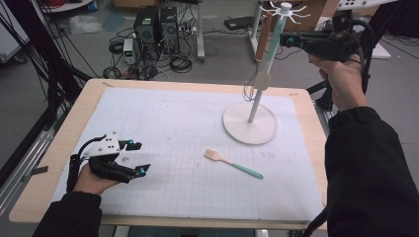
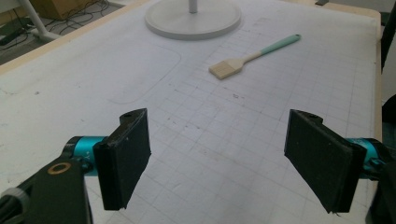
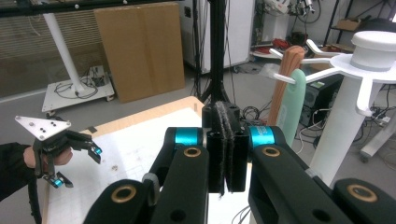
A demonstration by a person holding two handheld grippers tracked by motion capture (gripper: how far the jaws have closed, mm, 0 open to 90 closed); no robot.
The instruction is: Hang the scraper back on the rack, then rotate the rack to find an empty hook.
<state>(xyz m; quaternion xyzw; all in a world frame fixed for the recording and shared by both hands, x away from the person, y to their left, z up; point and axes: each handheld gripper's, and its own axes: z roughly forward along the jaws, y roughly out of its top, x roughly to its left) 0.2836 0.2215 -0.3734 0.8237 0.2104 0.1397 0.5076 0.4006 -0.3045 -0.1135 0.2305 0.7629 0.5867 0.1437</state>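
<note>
The right hand-held gripper, jaws pressed together on nothing, hangs raised just beside the mint-green silicone spatula with a pale handle hanging from the white hooked utensil stand. The left hand-held gripper rests low with jaws apart and empty. A mint-handled pastry brush with pale bristles lies on the white gridded mat covering the wooden surface, beyond which cables and computer towers crowd the grey floor.
</note>
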